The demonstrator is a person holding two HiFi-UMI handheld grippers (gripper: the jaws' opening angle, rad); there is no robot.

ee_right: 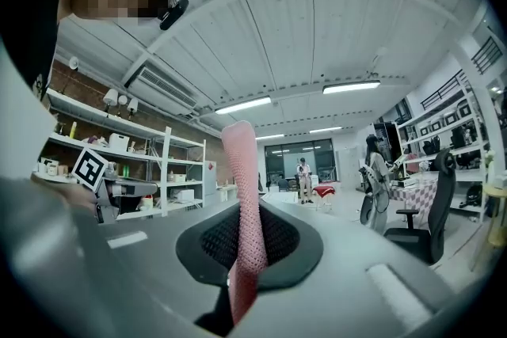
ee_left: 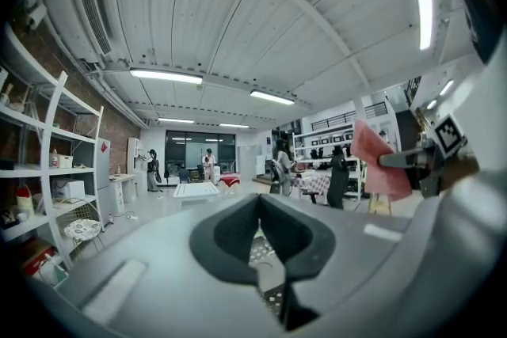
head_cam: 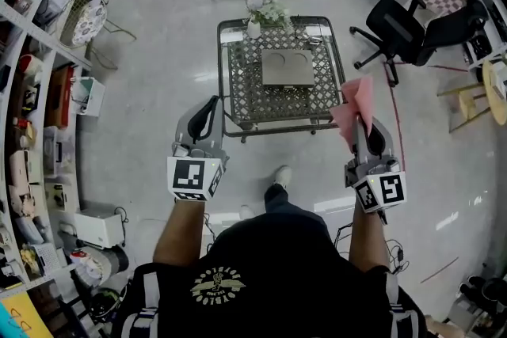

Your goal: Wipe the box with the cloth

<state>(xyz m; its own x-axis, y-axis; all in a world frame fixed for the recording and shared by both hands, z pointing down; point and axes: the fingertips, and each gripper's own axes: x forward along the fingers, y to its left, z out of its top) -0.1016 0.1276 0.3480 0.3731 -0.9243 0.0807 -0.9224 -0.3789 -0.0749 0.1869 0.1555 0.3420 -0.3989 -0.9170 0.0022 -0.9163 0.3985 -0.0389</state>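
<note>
The right gripper (head_cam: 363, 131) is pinched on the pink cloth (head_cam: 354, 108). In the right gripper view the cloth (ee_right: 242, 194) stands up between the pressed pads as a narrow strip. The left gripper (head_cam: 211, 107) has its jaws pressed together with nothing between them, and it hangs off the bench's near-left corner.

The flat grey box (head_cam: 287, 68) lies in the middle of the lattice-topped bench (head_cam: 239, 103), well apart from both grippers, so I'd say the wipe has not started and the approach comes first. To do it well, bring the right gripper down over the box so the loose end of the cloth lies flat on the lid rather than on edge. Then sweep from edge to edge with light pressure. The box may slide on the lattice, so steadying its near-left corner with the left gripper would help. Keep strokes short of the flower vase (head_cam: 255, 26) at the far edge.
</note>
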